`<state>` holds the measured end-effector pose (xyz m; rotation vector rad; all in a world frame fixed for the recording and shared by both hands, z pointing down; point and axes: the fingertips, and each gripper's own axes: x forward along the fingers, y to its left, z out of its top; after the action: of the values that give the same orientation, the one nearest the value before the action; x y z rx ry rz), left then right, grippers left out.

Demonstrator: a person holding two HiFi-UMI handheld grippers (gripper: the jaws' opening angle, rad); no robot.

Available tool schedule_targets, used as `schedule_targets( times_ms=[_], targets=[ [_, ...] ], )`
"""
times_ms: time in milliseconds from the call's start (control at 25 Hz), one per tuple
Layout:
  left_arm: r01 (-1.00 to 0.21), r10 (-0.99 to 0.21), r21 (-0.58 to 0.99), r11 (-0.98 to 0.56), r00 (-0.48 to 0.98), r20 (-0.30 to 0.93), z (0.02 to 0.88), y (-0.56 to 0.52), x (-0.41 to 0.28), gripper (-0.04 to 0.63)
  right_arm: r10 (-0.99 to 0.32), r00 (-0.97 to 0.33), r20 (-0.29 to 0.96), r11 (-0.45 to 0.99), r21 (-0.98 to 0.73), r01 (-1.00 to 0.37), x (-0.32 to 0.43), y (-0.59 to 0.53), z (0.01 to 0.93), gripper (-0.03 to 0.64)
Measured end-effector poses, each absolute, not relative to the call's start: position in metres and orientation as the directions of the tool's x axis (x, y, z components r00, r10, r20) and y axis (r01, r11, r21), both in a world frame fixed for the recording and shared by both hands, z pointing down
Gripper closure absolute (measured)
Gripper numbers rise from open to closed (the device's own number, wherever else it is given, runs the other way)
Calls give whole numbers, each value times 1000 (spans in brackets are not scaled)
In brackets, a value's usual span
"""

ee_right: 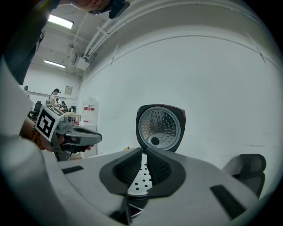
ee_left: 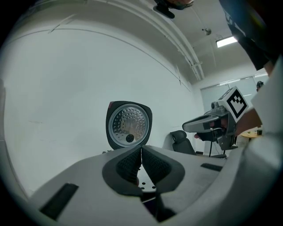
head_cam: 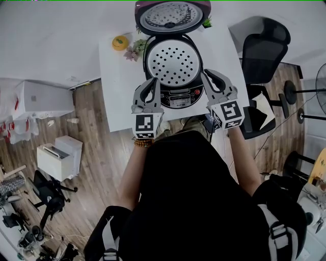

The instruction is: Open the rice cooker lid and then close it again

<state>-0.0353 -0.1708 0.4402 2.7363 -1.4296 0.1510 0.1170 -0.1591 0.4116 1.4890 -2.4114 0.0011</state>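
- Checking risks before the close. The dark maroon rice cooker lid (head_cam: pixel 173 15), dimpled steel plate on its inner face, stands fully up, ahead of and above both tools. It's past the far rim of the black-and-silver rice cooker body (head_cam: pixel 175 97). Opening looks done; closing is what's left.
- What bites us?
- My read: the lid looks tipped back on its hinge, so the push must land high on its far side. That's a smooth rounded shell against bare jaw tips, so slip-off is likely. Too much force and it slams, or the cooker skids on the white desk (head_cam: pixel 114 86). The round perforated steel tray (head_cam: pixel 173 62) sits in the pot mouth, between the two tools and a bit ahead. If it's cocked, the lid may not latch.
- Tool state?
- For the left hand-held gripper (ee_left: pixel 141 152), jaws are pressed together and empty. It sits by the cooker's front-left corner. The right hand-held gripper (ee_right: pixel 144 155) is clenched too, a hairline slit at most, holding nothing. The tray showing through lies beyond the jaws. It's by the front-right corner. Can't tell whether either touches the housing.
- Obstacles?
- A small orange round thing (head_cam: pixel 120 43) and a little potted plant (head_cam: pixel 136 50) sit ahead-left of the left tool. Probably clear of the lid's swing.
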Motion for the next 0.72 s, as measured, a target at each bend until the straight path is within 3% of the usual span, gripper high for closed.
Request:
schedule_targets(
  times_ms=[720],
  targets=[
    [-824,-819,6,-567,564,107,439,-166,-36,572,-894,-391,218,434,208,-876,145,-185,381,584]
  ],
)
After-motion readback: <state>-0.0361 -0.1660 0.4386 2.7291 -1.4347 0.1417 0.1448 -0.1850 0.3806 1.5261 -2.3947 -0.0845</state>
